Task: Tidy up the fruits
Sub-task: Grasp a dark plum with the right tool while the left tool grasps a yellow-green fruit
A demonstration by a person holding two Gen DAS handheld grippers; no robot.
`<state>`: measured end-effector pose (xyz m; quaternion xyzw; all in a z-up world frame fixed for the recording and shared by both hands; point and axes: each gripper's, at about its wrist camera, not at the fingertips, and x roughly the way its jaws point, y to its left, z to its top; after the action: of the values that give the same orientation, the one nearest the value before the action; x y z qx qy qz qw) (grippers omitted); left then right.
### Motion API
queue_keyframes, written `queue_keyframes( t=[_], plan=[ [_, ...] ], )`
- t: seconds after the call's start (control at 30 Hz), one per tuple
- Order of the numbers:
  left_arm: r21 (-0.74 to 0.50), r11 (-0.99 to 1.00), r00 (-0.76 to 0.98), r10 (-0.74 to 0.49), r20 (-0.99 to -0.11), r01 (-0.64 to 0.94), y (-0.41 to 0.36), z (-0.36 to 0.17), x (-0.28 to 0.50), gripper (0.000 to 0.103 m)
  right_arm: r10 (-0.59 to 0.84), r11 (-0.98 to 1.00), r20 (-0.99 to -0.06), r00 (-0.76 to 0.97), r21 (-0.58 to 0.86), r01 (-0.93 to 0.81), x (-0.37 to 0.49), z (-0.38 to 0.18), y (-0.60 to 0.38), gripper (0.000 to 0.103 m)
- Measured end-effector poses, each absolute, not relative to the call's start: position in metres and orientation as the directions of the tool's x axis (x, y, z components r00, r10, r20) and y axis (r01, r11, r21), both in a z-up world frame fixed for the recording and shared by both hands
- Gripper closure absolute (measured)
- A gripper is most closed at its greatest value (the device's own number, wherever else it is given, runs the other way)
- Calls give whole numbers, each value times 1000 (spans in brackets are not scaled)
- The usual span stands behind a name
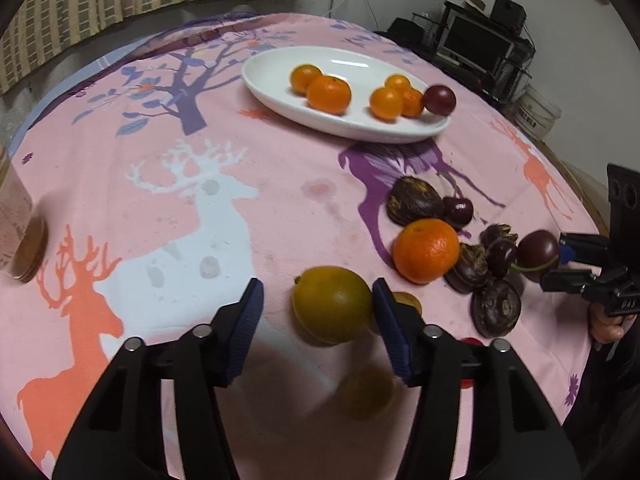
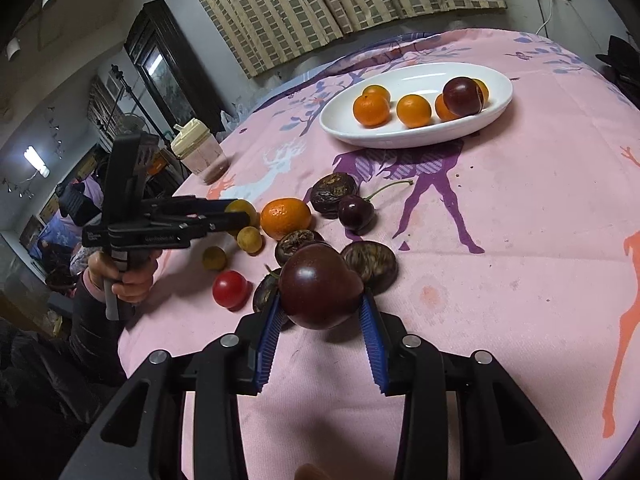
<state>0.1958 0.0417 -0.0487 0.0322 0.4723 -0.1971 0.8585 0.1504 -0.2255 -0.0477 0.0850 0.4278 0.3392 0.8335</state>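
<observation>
Glossy white ceramic dish on a matt printed cloth tablecloth

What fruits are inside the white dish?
The white dish holds small oranges and one dark plum. In the right wrist view the plum covers part of the oranges behind it, so the exact count there is unclear; the left wrist view shows five.

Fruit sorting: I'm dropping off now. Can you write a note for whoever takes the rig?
Right tongs: shut on a dark plum.
Left tongs: open around a yellow-green fruit, one pad not touching.
Done: white plate holds small mandarins and a second plum.
Left: one loose mandarin, cherries, a cherry tomato, dark wrinkled fruits and small yellow fruits on the tablecloth.
</observation>
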Motion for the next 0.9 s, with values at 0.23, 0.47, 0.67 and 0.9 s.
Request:
queue_keyframes(
  t=[0.23,0.47,0.67,0.9],
  plan=[
    [-122,923,469,-296,-832,366,39,-54,194,63,635,758,-655,409,430,-490,162,-41,-228,64],
    [-152,937,506,-300,-808,313,47,-30,212,64,631,772,-599,494,423,-474,199,-4,-232,64],
    [-188,942,603,-323,-730,278,31,27,266,64,543,835,-551,634,434,-337,271,17,-233,64],
    [-147,953,638,-288,-715,265,-15,37,329,64,377,921,-588,715,319,-223,313,-1,-228,64]
  ],
)
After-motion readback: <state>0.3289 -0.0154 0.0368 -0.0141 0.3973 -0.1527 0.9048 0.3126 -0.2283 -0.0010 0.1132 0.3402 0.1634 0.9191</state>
